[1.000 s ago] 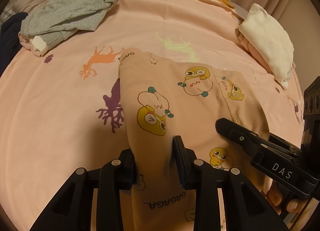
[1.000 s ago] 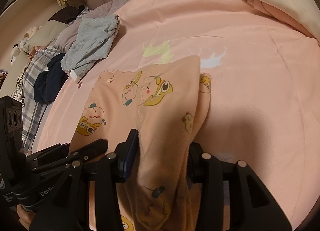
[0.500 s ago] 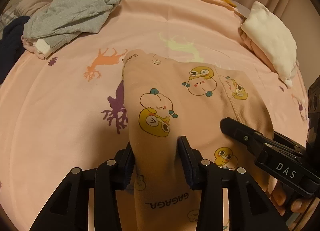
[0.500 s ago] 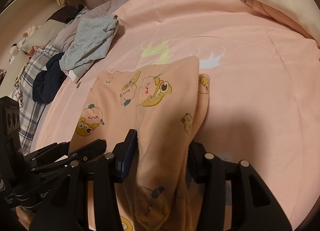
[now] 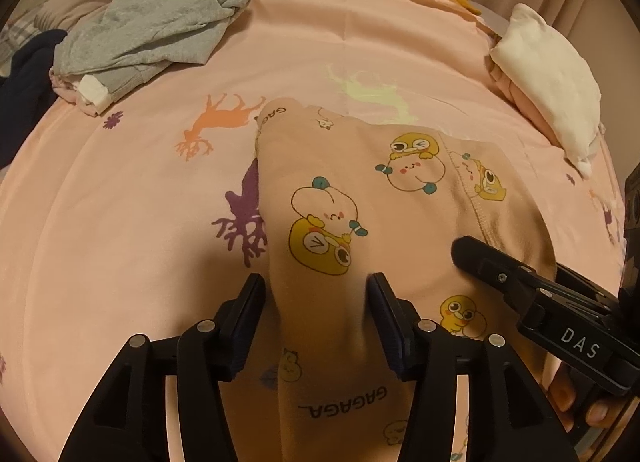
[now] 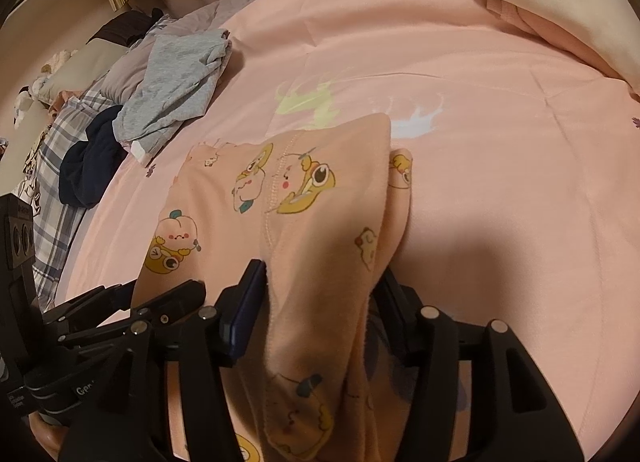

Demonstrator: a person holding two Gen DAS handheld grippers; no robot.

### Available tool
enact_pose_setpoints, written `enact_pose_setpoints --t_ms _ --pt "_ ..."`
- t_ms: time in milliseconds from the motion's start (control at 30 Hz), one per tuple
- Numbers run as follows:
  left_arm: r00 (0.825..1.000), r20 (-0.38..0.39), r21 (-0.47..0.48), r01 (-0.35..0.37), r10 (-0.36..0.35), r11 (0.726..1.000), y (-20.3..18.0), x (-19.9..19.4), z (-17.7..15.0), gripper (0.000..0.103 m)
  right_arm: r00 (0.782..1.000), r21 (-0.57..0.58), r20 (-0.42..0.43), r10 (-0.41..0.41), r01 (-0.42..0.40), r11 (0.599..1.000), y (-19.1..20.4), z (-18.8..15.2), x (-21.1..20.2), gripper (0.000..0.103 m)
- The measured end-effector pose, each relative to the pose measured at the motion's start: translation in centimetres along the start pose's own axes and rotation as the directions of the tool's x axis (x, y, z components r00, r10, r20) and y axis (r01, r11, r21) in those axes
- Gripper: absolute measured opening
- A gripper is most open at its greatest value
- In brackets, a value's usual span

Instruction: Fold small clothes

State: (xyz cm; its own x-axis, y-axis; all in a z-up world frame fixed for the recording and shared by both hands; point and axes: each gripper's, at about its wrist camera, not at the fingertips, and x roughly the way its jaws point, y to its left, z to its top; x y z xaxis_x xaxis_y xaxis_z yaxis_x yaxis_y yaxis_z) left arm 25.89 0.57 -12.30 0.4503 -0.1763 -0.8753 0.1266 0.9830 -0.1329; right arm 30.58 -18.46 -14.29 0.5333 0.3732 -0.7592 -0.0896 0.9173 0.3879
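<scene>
Peach cartoon-print garment [image 5: 400, 198] lies spread on the pink bed sheet [image 5: 120, 242], its near edge raised. Left tongs [image 5: 316, 294] pinch one bunched part of that edge; right tongs [image 6: 320, 282] clamp another beside them. Grey clothes [image 5: 152, 26] lie well apart.

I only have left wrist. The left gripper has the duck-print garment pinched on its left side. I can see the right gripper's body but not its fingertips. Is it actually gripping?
Observer: Yes. In the right wrist view the right gripper has the duck-print garment bunched between both fingers.
Operator: Single layer in there?
Observer: No, a second layer edge peeks out under the top one on that side.
Operator: Anything past the gray clothes on the far left?
Observer: A dark navy garment on plaid bedding, beside the gray clothes.
</scene>
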Motion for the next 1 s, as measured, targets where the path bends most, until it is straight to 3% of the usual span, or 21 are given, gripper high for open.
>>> enact_pose_setpoints --t_ms 667,1000 --pt "0.999 0.006 -0.019 -0.042 0.042 0.999 0.51 -0.03 -0.29 0.073 0.999 0.032 -0.002 -0.052 0.052 0.998 -0.62 -0.01 -0.5 0.074" --pt "0.999 0.004 -0.025 -0.037 0.037 0.999 0.72 -0.03 -0.28 0.074 0.998 0.044 -0.002 -0.065 0.065 0.997 -0.67 0.0 -0.63 0.078"
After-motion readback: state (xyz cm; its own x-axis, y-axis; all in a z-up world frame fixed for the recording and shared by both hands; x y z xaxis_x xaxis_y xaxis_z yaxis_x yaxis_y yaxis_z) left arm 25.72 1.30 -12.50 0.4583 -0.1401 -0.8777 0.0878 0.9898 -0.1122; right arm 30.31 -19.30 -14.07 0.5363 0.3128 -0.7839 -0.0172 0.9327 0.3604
